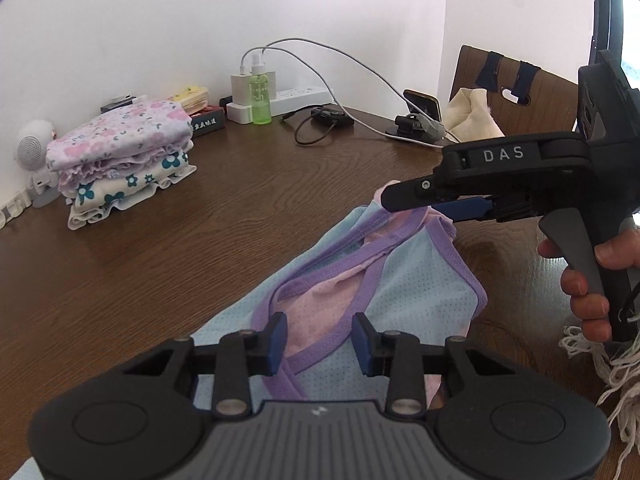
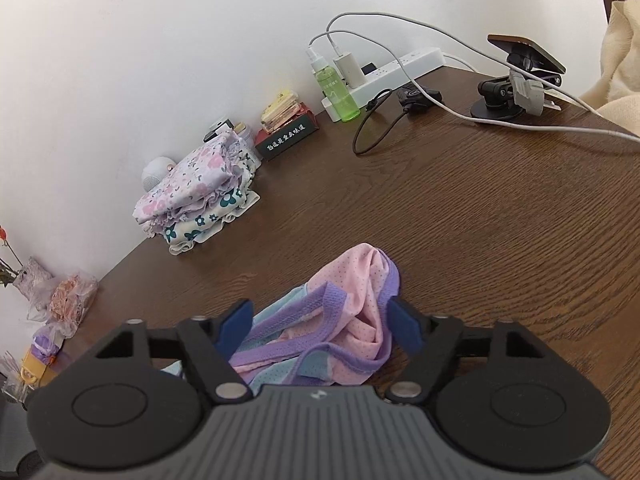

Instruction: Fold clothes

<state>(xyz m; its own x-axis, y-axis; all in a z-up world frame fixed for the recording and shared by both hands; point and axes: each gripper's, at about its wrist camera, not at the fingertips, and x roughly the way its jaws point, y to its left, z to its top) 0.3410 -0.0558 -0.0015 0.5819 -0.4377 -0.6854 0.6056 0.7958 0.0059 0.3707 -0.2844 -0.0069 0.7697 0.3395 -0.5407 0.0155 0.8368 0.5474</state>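
Observation:
A light-blue and pink mesh garment [image 1: 420, 280] with purple trim lies rumpled on the brown wooden table [image 1: 160, 260]. My left gripper [image 1: 321, 340] is open just above its near part, with a purple-edged pink section showing between the blue pads. My right gripper [image 1: 404, 200], held by a person's hand [image 1: 588, 276], sits at the garment's far, raised end. In the right wrist view my right gripper [image 2: 320, 324] stands wide open with the bunched garment [image 2: 352, 280] between its fingers. A stack of folded floral clothes [image 1: 124, 148] rests at the back left.
Along the wall stand a green spray bottle [image 1: 261, 100], a power strip [image 1: 300, 94] with chargers and cables, small boxes and a white speaker [image 1: 34, 148]. A phone on a stand [image 1: 420, 108] is at the back right. A chair [image 1: 520, 92] holds cream cloth.

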